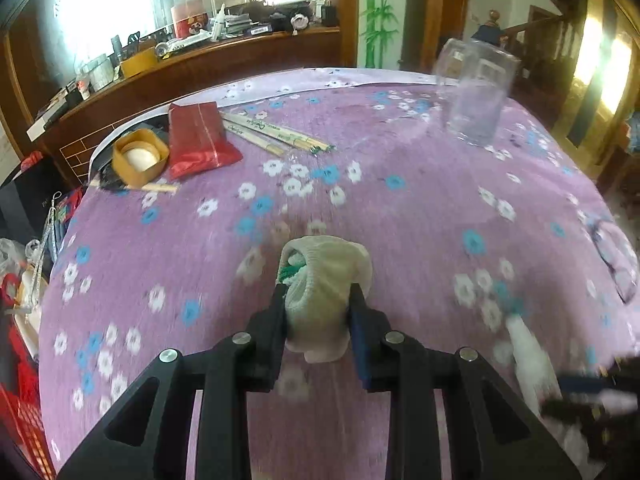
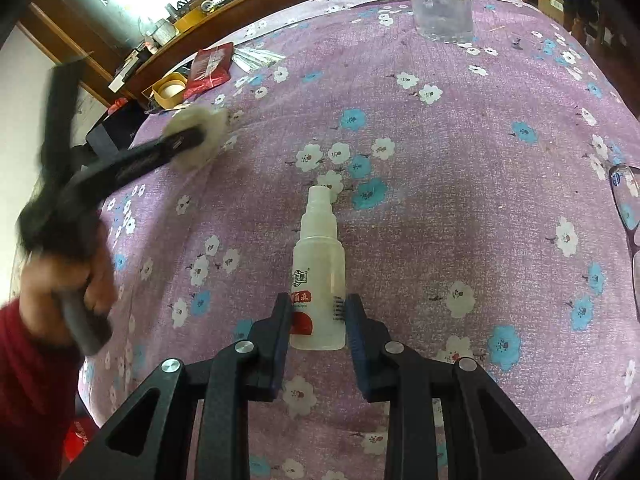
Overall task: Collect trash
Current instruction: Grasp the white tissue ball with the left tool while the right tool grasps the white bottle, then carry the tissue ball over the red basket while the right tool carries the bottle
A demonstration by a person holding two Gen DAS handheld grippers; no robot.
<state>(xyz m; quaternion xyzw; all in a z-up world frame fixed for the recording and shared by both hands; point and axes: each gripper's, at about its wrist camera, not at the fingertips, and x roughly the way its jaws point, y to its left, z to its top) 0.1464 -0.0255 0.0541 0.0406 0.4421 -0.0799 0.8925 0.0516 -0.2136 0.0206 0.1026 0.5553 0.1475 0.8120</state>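
Observation:
My left gripper (image 1: 319,294) is shut on a crumpled cream paper cup (image 1: 326,280) with green scraps inside, held above the purple flowered tablecloth (image 1: 400,208). The cup also shows, blurred, in the right wrist view (image 2: 200,136). My right gripper (image 2: 319,300) has its jaws around the lower body of a small white spray bottle (image 2: 319,264) that lies on the cloth, cap pointing away. The pads sit close on both sides of the bottle; I cannot tell whether they press it. The bottle shows blurred in the left wrist view (image 1: 528,356).
A clear glass jar (image 1: 476,92) stands at the far right of the table. A red pouch (image 1: 198,140), wrapped chopsticks (image 1: 276,132) and a yellow box (image 1: 138,156) lie at the far left. Eyeglasses (image 2: 628,208) lie at the right edge. A cluttered wooden counter (image 1: 200,56) runs behind.

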